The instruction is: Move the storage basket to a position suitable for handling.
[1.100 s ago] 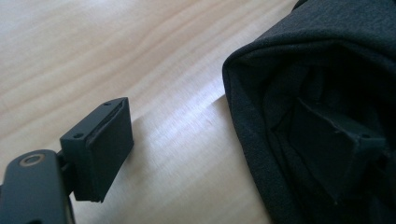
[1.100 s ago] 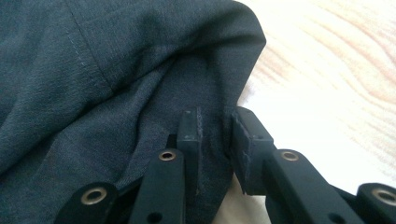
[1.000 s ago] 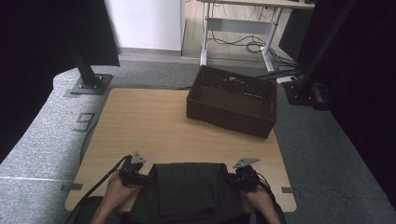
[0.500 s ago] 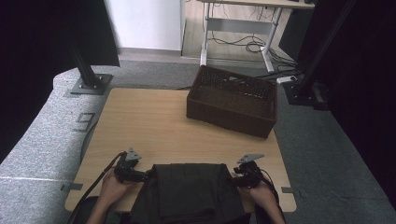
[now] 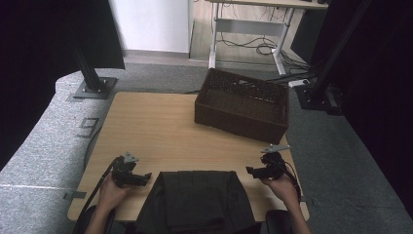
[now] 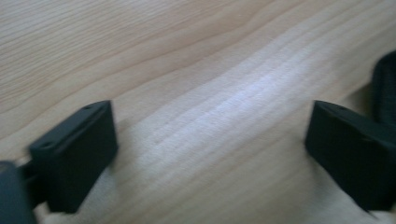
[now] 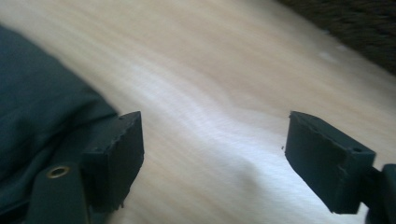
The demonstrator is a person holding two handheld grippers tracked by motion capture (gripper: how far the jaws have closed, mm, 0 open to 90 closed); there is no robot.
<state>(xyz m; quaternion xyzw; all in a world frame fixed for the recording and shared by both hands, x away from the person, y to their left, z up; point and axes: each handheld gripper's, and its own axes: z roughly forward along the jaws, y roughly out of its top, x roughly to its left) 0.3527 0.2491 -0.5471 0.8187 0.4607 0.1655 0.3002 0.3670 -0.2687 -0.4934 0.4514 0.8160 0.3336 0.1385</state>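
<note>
- On the pale wood-grain table (image 5: 160,126), a dark folded cloth (image 5: 197,200) is lying at the near edge, hanging slightly over.
- Beyond it, a brown woven basket (image 5: 242,105) is sitting, rectangular and open.
- Flanking the cloth, the left gripper (image 5: 144,178) and right gripper (image 5: 250,170) are hanging released; both have just been opening, nothing between them.
- Soft fabric is probably at risk of unfolding or sliding off if pinched unevenly.

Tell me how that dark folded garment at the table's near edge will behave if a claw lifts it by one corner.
The dark folded garment is soft cloth in loose layers, so it will probably droop and unfold. Part of it hangs over the table edge, so it may slide off. It looks light and unlikely to break.
</note>
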